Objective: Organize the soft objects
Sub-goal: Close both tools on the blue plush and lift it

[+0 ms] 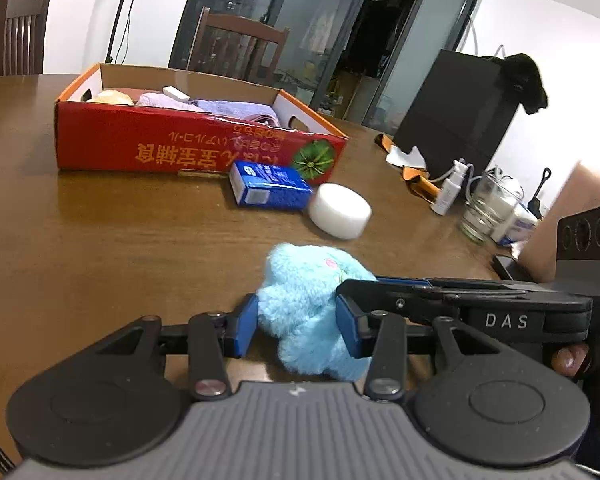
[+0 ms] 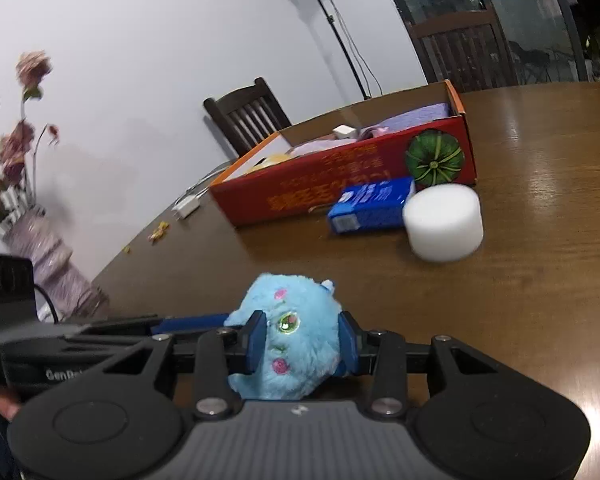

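Jaws of both grippers press into one blue plush toy (image 1: 308,312) at once: the left gripper (image 1: 298,326) has its blue pads sunk into the fur on either side, and the right gripper (image 2: 302,340) clamps the same toy across its face, where a green eye and pink cheeks show between the pads. The toy rests low on the wooden tabletop (image 1: 120,232), just ahead of both grippers, and the two tools cross each other at it. Seen from the left gripper, a red cardboard box (image 1: 172,148) lies ahead and to the left of the jaws, holding folded lilac cloths (image 1: 224,109) and a small white block. Just in front of the box, straight beyond the jaws, lies a blue carton (image 1: 268,184), and touching its right end sits a white foam cylinder (image 1: 340,210). Further right of the jaws stand a glass jar (image 1: 488,208) and a small white bottle (image 1: 450,188).
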Available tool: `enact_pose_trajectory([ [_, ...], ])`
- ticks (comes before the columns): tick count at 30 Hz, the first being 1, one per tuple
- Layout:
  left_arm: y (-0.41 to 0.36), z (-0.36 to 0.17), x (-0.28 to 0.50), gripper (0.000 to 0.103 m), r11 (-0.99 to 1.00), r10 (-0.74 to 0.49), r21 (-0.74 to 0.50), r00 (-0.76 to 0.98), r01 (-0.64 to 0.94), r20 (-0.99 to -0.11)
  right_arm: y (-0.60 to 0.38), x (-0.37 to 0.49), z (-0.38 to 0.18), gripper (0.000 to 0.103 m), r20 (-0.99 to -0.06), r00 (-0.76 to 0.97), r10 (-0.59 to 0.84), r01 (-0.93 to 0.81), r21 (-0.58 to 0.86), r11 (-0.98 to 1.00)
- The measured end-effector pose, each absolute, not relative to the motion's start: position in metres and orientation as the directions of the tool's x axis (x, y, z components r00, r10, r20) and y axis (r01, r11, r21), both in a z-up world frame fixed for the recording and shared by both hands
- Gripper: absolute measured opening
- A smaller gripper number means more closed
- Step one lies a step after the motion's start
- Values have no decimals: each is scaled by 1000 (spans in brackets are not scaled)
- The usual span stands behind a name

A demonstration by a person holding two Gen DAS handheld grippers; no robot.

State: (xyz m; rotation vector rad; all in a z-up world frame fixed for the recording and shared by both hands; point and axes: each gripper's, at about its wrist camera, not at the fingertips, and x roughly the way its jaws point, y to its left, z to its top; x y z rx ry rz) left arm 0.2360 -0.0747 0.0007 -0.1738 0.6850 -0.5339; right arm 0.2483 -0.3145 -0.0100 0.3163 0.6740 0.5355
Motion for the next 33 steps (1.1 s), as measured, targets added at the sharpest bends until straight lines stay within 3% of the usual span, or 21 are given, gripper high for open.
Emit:
enact_pose_trajectory([
  [4, -66, 5, 217, 46, 855, -519, -316, 662, 412, -541, -316, 225, -5, 39, -475, 656, 587, -380, 465, 800],
  [8, -63, 5, 203, 56, 859, -511, -305, 670, 411, -538, -314, 219, -4, 39, -482, 664, 571, -373, 449, 812],
  [18, -62, -8, 198, 55, 852, -524, -331, 649, 407, -551, -304, 227, -9, 49, -498, 662, 560, -362, 441, 821],
  [23, -65, -12, 202, 41, 842, -538, -332, 636, 424, -553, -299, 232, -15, 46, -516, 649, 559, -358, 442, 823],
  [26, -68, -12, 201, 38, 841, -540, -307, 645, 447, -540, -299, 231, -16, 43, -509, 655, 559, -355, 446, 822],
  [33, -67, -10, 211, 24, 793, -609, -354, 644, 495, -463, -300, 237, -11, 32, -491, 649, 580, -364, 469, 805],
])
